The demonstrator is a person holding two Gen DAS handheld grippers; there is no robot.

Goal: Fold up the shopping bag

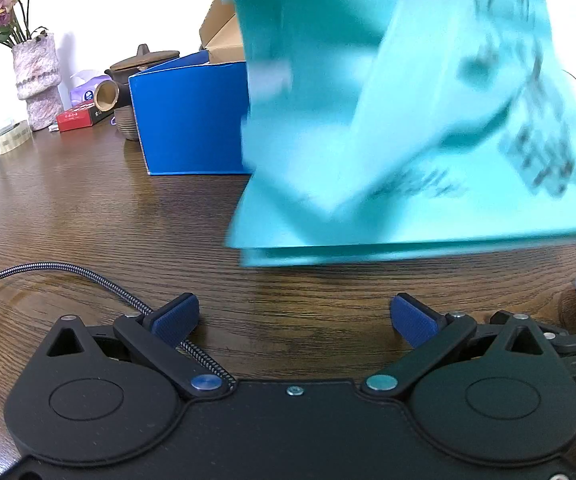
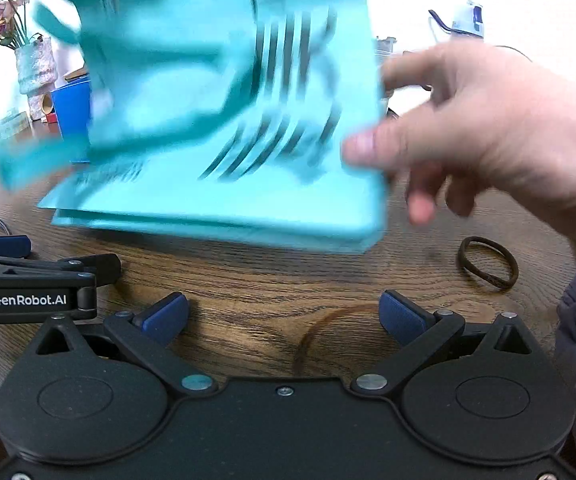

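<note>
Dark wood-grain table (image 2: 256, 280) filled both wrist views, with a white wall behind. A turquoise shopping bag (image 2: 216, 128), blurred by motion, stood on its lower edge at the middle of the table, beyond both grippers; a person's bare hand (image 2: 483, 128) was at its right edge. Black print on the bag smeared into streaks and could not be read.

The left gripper (image 1: 294, 322) lay near on the table, its blue-padded jaws spread wide and holding nothing. The right gripper (image 2: 284, 316) lay just beside it, jaws likewise spread and empty. White lettering on the left gripper's side, seen from the right wrist view, read "GenRobot.AI". A braided cable (image 1: 88, 276) ran off the left gripper toward the left edge.

At far left stood a mottled vase (image 1: 38, 80) of dried roses (image 1: 4, 0), a red box (image 1: 78, 119) whose label was too small to read, a tissue pack (image 1: 84, 90) and a roll of tape (image 1: 14, 136). A blue box (image 1: 192, 120) sat behind the bag, partly hidden by it, with a lidded dark pot (image 1: 144, 60) beyond. A brown hair tie (image 2: 487, 262) lay at near right. A white and blue object (image 2: 467, 20) at far right was cut off and unclear.
</note>
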